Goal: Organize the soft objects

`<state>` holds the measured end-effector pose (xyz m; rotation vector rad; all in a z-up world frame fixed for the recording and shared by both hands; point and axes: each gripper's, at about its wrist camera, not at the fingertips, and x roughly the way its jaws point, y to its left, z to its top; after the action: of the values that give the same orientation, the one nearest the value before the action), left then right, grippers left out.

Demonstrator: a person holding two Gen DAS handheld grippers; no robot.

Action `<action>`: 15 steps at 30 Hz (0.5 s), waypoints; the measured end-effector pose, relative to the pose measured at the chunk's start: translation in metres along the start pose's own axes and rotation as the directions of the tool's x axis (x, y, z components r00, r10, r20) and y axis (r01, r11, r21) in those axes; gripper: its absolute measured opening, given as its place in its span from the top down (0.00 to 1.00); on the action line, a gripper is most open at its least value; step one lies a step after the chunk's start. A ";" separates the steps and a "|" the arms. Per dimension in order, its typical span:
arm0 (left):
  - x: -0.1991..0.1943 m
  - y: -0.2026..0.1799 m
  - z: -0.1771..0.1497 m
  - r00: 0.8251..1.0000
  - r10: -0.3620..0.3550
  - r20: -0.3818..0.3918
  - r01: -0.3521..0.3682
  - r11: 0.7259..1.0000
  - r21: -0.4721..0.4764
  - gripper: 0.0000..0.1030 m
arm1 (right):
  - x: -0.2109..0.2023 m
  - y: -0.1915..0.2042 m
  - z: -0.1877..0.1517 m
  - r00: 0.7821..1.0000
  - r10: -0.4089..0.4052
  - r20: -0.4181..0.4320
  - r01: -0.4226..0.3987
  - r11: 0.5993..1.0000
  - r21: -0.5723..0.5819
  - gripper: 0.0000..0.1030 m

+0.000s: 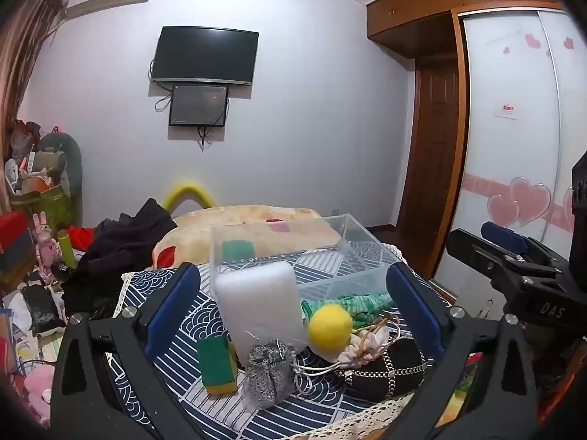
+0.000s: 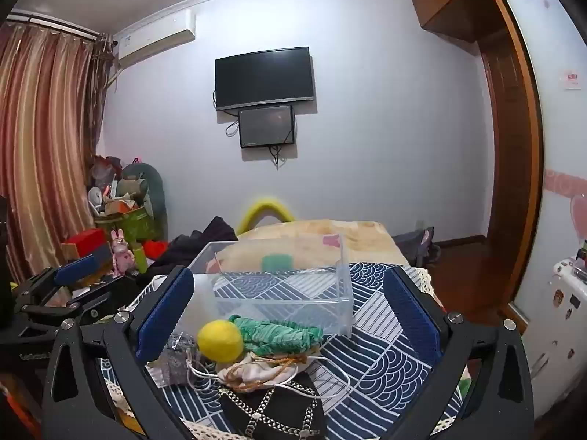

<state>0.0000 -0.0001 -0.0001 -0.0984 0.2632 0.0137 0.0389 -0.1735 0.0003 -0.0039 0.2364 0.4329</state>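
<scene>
Left wrist view showed my left claw point(image 1: 293, 311) spread and empty over the heaped soft things; my right claw point(image 2: 290, 315) likewise. Nothing grasped yet: next, I judged, pinch the round yellow felt ball point(image 1: 329, 327) beside the clear plastic box point(image 1: 367, 256) on the worktop point(image 1: 176, 326).

Soft things clustered before a box on the bench

The box point(image 1: 293, 253) stands at the back of the bench point(image 1: 176, 333), a sponge point(image 1: 237, 251) behind it; a foam block point(image 1: 260, 308) leans on its front wall; the ball point(image 1: 329, 326) lies right of the block, a folded cloth point(image 1: 352, 302) just behind the ball; a second sponge point(image 1: 216, 365) and a pouch point(image 1: 269, 374) lie nearest; a bed point(image 1: 256, 220) lies beyond.
</scene>
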 end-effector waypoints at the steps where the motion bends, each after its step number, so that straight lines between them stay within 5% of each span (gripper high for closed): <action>1: 0.001 0.000 0.000 1.000 -0.003 -0.006 0.003 1.000 -0.003 0.00 | 0.000 0.000 0.000 1.000 0.001 0.003 -0.001 1.000 -0.002 0.00; 15: -0.003 -0.001 0.002 1.000 -0.014 -0.007 0.014 1.000 0.002 0.00 | 0.000 0.001 -0.001 1.000 0.004 0.000 -0.004 1.000 -0.008 0.00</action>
<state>-0.0027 -0.0012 0.0027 -0.0987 0.2691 -0.0003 0.0379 -0.1728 -0.0010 -0.0116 0.2344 0.4383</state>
